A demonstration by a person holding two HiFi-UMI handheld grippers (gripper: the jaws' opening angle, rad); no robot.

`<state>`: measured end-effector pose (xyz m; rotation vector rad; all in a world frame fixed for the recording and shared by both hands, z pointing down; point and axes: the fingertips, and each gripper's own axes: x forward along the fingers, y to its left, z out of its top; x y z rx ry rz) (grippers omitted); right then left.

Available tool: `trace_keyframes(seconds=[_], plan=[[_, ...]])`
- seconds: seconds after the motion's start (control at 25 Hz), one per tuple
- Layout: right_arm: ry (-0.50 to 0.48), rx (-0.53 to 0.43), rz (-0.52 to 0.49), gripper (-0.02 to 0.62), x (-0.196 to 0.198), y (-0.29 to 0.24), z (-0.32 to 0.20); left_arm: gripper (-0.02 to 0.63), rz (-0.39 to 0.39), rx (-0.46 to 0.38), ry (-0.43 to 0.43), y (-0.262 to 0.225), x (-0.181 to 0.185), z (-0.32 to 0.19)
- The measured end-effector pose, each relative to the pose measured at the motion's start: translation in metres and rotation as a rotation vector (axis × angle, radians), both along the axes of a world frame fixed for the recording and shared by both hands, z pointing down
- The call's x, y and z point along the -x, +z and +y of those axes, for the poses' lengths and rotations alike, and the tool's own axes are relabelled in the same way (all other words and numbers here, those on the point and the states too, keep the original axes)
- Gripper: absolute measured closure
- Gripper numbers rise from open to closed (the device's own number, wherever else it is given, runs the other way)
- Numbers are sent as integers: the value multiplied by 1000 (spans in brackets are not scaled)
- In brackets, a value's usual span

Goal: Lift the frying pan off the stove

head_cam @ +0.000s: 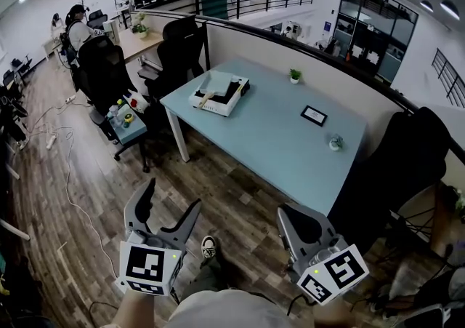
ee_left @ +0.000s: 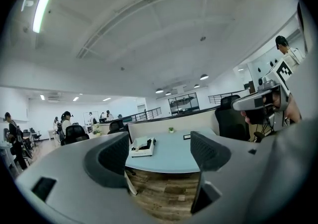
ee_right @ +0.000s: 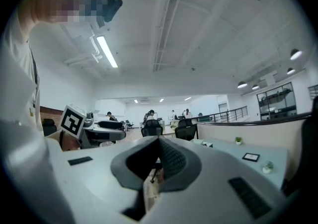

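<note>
Standing back from the blue table (head_cam: pixel 290 146), you hold both grippers well apart from the frying pan (head_cam: pixel 234 89) atop the white stove (head_cam: pixel 215 103); left gripper (head_cam: pixel 173 199) jaws spread wide, empty; right gripper (head_cam: pixel 292 216) jaws pressed together, empty.

I see a smooth, matt pale-blue table top (head_cam: pixel 290 137) above a wood-plank floor (head_cam: pixel 87 196) with a slight sheen. My left gripper (head_cam: pixel 174 197) looks like matt grey plastic, its pads (ee_left: pixel 201 149) finely ribbed. The white stove (head_cam: pixel 218 101) may be plastic.
</note>
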<state>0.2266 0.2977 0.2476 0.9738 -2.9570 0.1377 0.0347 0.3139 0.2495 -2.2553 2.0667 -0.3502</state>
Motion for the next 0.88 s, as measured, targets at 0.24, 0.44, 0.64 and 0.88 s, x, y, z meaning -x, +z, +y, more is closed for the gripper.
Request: trace_keyframes(seconds=[0.24, 0.44, 0.64, 0.88], plan=[[7, 34, 32, 591, 36, 13, -53, 226, 10, 31, 7, 12, 37, -56], [20, 68, 64, 591, 74, 22, -108, 227, 12, 66, 14, 20, 77, -113], [42, 159, 54, 591, 118, 38, -173, 227, 14, 94, 36, 27, 121, -181], [73, 214, 86, 591, 169, 63, -242, 227, 18, 135, 58, 46, 174, -252]])
